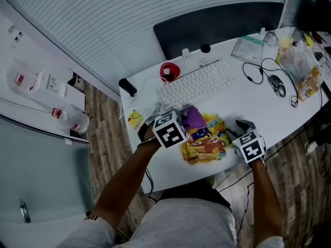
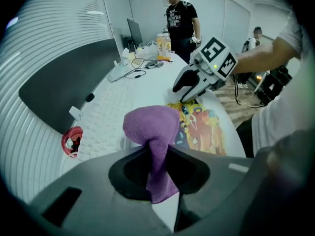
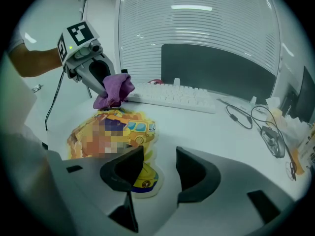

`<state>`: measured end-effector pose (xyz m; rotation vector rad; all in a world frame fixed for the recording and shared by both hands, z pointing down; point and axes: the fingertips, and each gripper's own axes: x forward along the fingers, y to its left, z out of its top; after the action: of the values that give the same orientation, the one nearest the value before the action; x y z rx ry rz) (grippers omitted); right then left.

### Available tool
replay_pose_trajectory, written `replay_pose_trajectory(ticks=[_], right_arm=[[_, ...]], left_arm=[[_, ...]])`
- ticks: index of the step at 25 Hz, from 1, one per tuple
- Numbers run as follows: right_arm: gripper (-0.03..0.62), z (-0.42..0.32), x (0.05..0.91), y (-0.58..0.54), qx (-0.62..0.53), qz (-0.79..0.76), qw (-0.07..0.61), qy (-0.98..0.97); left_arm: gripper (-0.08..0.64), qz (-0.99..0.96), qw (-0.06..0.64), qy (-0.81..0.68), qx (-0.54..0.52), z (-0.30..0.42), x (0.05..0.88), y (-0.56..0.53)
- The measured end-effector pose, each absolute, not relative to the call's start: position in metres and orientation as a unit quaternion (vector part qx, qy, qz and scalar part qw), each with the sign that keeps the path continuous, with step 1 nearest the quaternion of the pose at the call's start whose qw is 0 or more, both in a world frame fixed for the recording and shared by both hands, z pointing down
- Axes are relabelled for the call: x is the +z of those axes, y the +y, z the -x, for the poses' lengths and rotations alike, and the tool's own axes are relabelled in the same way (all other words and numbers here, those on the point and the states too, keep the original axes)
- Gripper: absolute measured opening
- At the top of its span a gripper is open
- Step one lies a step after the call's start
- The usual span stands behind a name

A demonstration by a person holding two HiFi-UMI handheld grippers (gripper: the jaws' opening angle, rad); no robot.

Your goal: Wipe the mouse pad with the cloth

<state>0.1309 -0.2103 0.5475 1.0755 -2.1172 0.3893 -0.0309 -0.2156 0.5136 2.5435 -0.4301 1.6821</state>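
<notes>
Mouse pad (image 1: 207, 141): bright cartoon print, flat at the bench's (image 1: 269, 112) near edge, just in front of the keyboard (image 1: 196, 84). From your head view its left part is hidden under the cloth (image 1: 194, 118) and left gripper (image 1: 181, 122).

Cloth: purple, bunched, clamped between your left gripper's fingers, with a tail hanging through behind them. The bunch sits at the pad's far edge, but you can't tell if it is touching.

Right gripper (image 3: 160, 161): fingers apart with nothing between them, low over the pad's near tip, one finger covering part of that tip.

Both your forearms reach in over the near edge, with the grippers angled toward each other.
</notes>
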Motion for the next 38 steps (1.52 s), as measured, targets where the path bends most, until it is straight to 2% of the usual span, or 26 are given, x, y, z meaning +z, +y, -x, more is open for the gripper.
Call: replay_pose_trajectory(ticks=[10,20,30,38], right_arm=[[0.186,-0.129,0.546,-0.212,0.137,-0.405,0.373,-0.823],[0.186,-0.156,0.541,-0.201,0.144,-0.411,0.385,-0.813],[0.189,-0.159,0.549,-0.199,0.160,-0.414,0.383,-0.810],[0.189,-0.160,0.548,-0.198,0.162,-0.421,0.378,-0.809]], left_arm=[[0.083,-0.840,0.016,-0.084,0.536,-0.046,0.516,-0.206],[0.083,-0.825,0.011,-0.028,0.564,-0.083,0.537,-0.191],[0.083,-0.817,0.017,-0.005,0.576,-0.084,0.549,-0.184],[0.084,-0.812,0.027,-0.015,0.582,-0.046,0.548,-0.173]])
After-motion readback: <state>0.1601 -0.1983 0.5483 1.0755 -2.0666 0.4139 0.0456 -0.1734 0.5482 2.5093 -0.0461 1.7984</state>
